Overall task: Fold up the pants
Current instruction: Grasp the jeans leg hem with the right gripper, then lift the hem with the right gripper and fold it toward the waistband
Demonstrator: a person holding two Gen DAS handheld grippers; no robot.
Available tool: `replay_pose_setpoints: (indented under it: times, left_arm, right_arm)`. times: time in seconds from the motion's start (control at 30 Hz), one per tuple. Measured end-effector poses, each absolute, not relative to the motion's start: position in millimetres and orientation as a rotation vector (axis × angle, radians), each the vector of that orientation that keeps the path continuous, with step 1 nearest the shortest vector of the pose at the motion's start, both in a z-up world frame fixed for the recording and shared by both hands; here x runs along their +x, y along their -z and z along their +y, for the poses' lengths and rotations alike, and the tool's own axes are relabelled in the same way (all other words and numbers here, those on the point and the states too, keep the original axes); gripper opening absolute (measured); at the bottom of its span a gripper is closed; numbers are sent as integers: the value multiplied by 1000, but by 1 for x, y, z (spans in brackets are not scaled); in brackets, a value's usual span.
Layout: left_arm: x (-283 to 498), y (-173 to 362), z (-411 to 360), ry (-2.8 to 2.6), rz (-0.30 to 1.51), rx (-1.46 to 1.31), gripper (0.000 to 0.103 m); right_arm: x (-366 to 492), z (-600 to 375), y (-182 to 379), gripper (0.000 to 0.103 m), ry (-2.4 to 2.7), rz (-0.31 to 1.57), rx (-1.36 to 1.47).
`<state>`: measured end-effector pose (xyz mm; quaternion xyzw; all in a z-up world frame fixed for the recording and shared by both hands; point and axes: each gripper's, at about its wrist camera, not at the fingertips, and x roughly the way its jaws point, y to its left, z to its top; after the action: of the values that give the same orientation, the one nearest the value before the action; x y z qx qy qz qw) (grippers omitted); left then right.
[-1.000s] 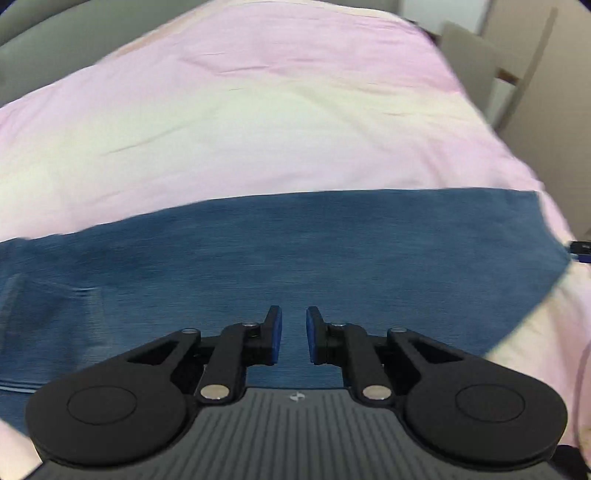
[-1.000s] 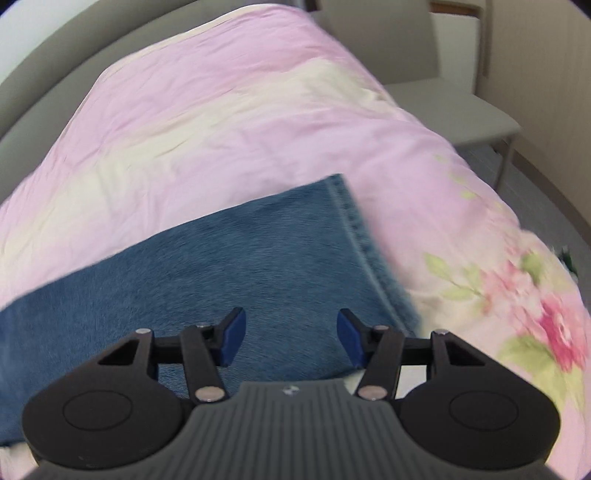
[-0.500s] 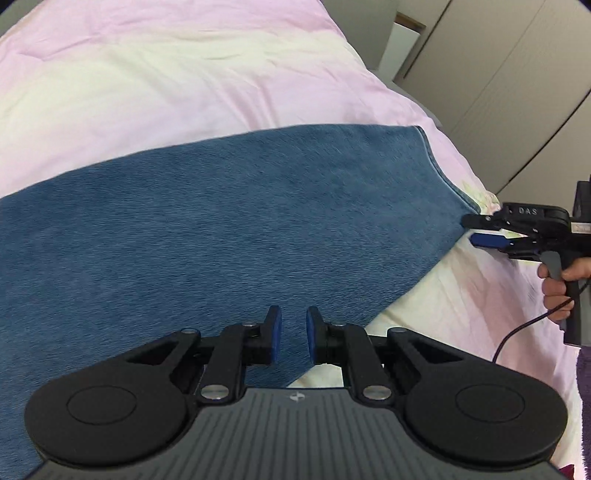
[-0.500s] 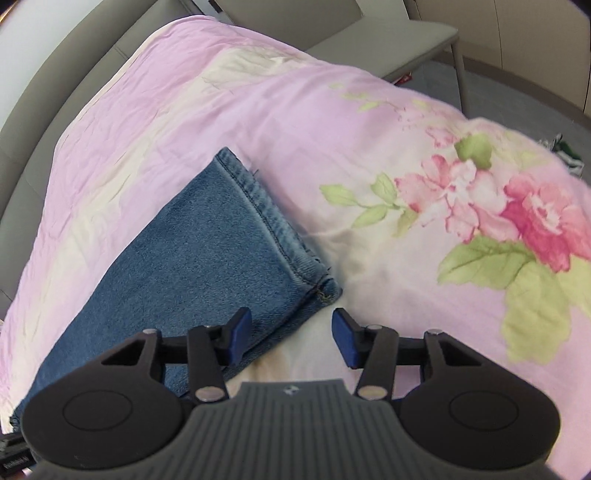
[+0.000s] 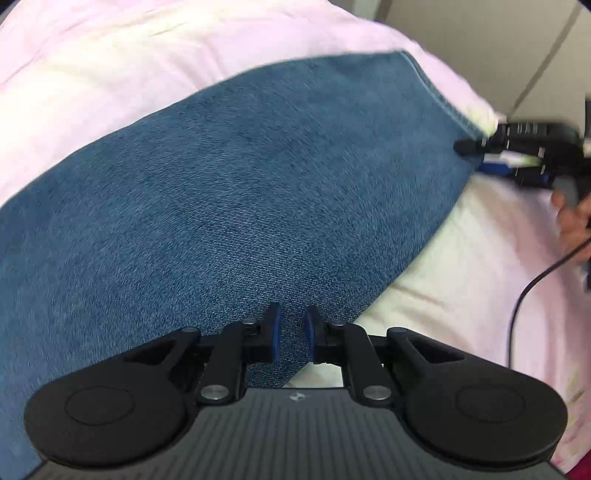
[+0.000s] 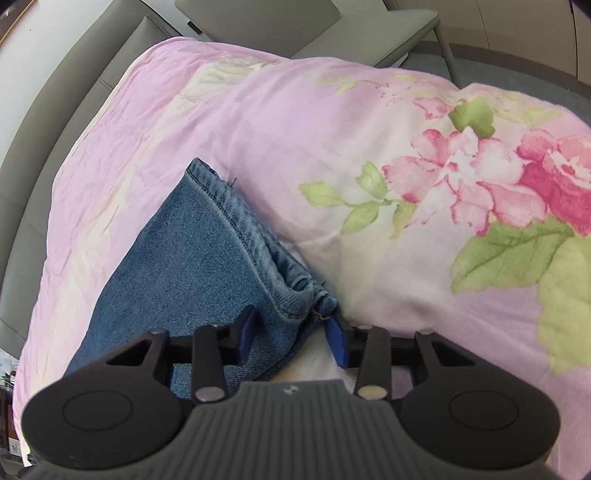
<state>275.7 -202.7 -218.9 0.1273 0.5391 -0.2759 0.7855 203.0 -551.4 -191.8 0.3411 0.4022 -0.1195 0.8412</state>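
Note:
Blue denim pants (image 5: 240,203) lie flat across a pink floral bedspread (image 5: 110,74). My left gripper (image 5: 291,334) hovers over their near edge. Its pads are almost together and no cloth is pinched between them. In the right wrist view the hem corner of a pant leg (image 6: 295,295) lies between the fingers of my right gripper (image 6: 291,334). Its jaws are closing: one pad (image 6: 245,328) rests over the denim, the other (image 6: 338,343) beside the corner on the bedspread (image 6: 295,129). The left wrist view shows the right gripper (image 5: 480,157) straddling that hem, held by a hand (image 5: 576,218).
A black cable (image 5: 524,295) trails from the right gripper over the bedspread. A grey chair (image 6: 369,29) stands beyond the bed's far end. Grey padded panels (image 6: 55,110) run along the left side.
The left gripper slid along the pants toward the leg end and sank. The right gripper dropped to the hem corner, and its jaws narrowed around it.

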Motion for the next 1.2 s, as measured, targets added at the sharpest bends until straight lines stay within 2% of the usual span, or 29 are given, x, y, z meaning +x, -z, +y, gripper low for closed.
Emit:
replay_pose_setpoints:
  times: [0.03, 0.13, 0.5, 0.63, 0.8, 0.93, 1.2]
  left_arm:
    - [274, 219, -206, 597, 1156, 309, 14]
    - [269, 222, -216, 589, 1144, 383, 12]
    - [255, 219, -222, 586, 1087, 454, 12]
    - [249, 199, -204, 584, 1071, 350, 13]
    - [233, 155, -133, 541, 998, 219, 13]
    - [226, 127, -60, 446, 970, 127, 13]
    - [207, 118, 70, 266, 957, -11, 13]
  right_arm:
    - [203, -551, 189, 23, 255, 851, 704]
    - [201, -549, 175, 14, 245, 848, 663]
    - [202, -480, 55, 10, 83, 712, 411]
    - [209, -434, 14, 9, 8, 655, 315]
    - [216, -367, -21, 9, -115, 630, 231]
    - [224, -303, -29, 9, -225, 638, 179]
    - [243, -171, 18, 9, -392, 751, 92]
